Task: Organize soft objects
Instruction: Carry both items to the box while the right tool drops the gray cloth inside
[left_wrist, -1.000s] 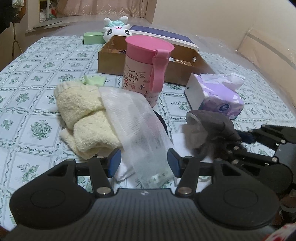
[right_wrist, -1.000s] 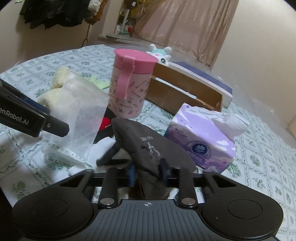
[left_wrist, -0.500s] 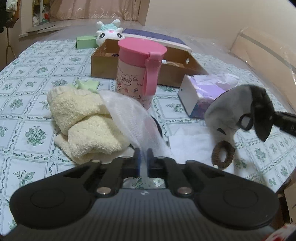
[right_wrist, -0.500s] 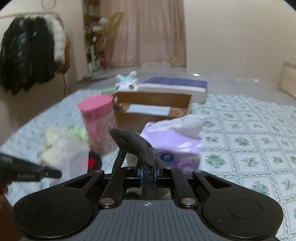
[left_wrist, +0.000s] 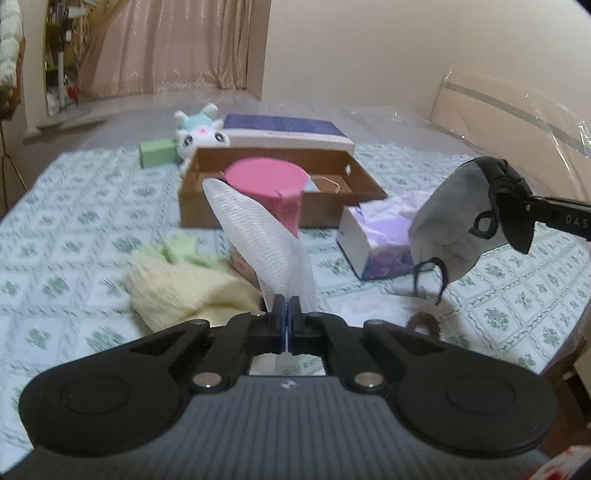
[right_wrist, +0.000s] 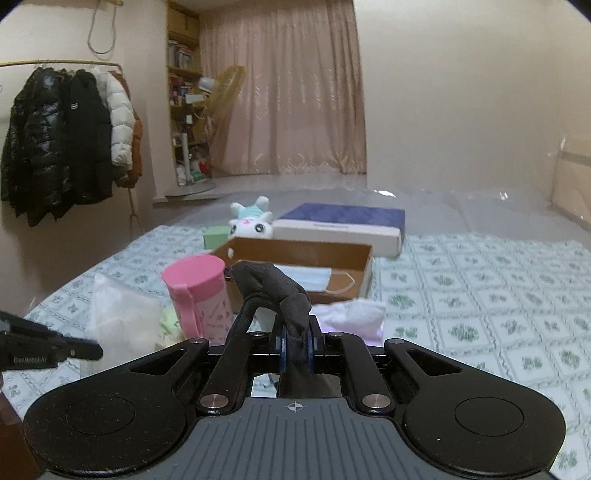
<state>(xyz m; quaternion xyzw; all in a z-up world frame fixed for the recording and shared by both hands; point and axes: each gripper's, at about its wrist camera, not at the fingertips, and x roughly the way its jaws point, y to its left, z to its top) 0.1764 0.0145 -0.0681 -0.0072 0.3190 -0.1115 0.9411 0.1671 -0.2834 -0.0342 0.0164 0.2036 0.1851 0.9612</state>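
My left gripper (left_wrist: 286, 320) is shut on a white mesh cloth (left_wrist: 255, 236), which stands up off the bed in front of the pink cup (left_wrist: 269, 188). My right gripper (right_wrist: 295, 345) is shut on a dark grey face mask (right_wrist: 275, 286); in the left wrist view that mask (left_wrist: 461, 221) hangs in the air at the right, ear loops dangling. A cream towel (left_wrist: 184, 291) and a green cloth (left_wrist: 181, 251) lie on the bed at the left. The open cardboard box (right_wrist: 303, 254) holds a blue face mask (right_wrist: 310, 277).
A purple tissue pack (left_wrist: 376, 240) lies right of the cup. A brown hair tie (left_wrist: 424, 321) rests on the sheet near me. A white plush toy (left_wrist: 201, 129), a green box (left_wrist: 157, 153) and a blue-topped flat box (left_wrist: 284, 129) sit behind the cardboard box.
My left gripper shut on the mesh cloth and lifted it. My right gripper rose with the dark mask, leaving the hair tie exposed on the sheet.
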